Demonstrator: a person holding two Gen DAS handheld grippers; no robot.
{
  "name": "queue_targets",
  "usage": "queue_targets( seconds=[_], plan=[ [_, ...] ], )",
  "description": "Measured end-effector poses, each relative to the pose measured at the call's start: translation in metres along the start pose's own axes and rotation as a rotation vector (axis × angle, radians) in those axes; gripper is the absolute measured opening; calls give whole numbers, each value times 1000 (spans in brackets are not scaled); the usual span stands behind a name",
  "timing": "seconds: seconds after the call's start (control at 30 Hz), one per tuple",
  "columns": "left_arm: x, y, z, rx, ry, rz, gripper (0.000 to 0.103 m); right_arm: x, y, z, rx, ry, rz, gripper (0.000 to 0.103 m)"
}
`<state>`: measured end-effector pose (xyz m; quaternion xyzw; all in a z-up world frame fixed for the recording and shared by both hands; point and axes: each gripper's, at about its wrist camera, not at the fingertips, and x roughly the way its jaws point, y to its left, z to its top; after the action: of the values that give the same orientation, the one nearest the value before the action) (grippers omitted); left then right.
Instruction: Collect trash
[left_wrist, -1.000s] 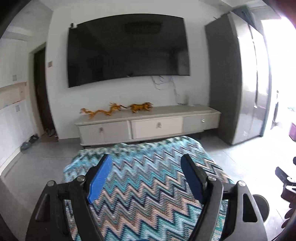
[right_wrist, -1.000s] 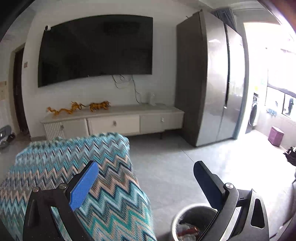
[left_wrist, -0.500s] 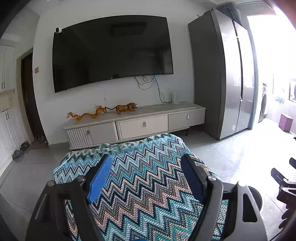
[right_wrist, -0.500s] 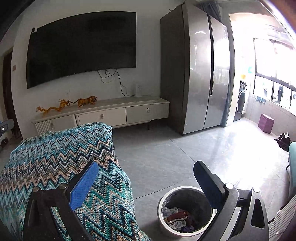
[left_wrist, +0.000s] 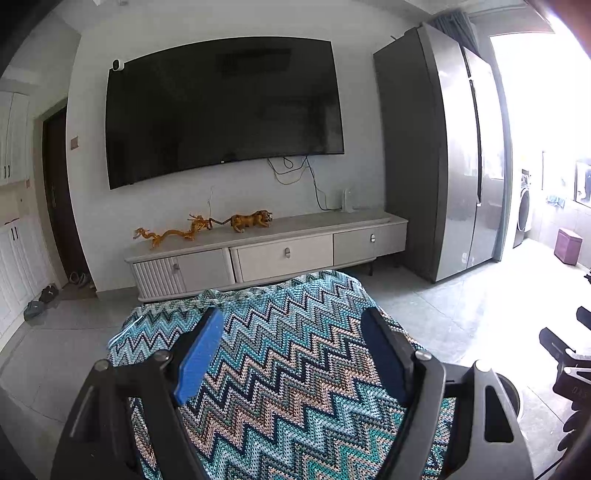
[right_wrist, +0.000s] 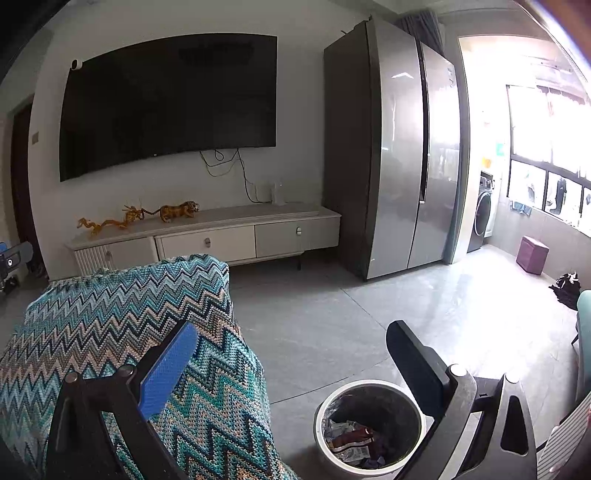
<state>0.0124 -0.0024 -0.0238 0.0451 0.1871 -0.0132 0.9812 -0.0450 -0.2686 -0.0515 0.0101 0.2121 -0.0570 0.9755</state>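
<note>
A round grey trash bin stands on the floor at the lower middle of the right wrist view, with crumpled wrappers inside. My right gripper is open and empty, held above the floor between the bin and a table under a zigzag cloth. My left gripper is open and empty above the same zigzag cloth. No loose trash shows on the cloth.
A white TV cabinet with orange figurines stands at the far wall under a large TV. A tall steel fridge is to the right. A purple stool and a washing machine are at the far right.
Both grippers have risen and tilted, so more of the room shows. The bin has come fully into the right wrist view. Both stay open and empty.
</note>
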Motion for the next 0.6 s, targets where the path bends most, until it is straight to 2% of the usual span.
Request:
queue_targets(
  seconds=[0.6],
  plan=[
    [-2, 3, -4, 0, -13, 12, 76, 2, 5, 3, -22, 0, 15, 103]
  ],
)
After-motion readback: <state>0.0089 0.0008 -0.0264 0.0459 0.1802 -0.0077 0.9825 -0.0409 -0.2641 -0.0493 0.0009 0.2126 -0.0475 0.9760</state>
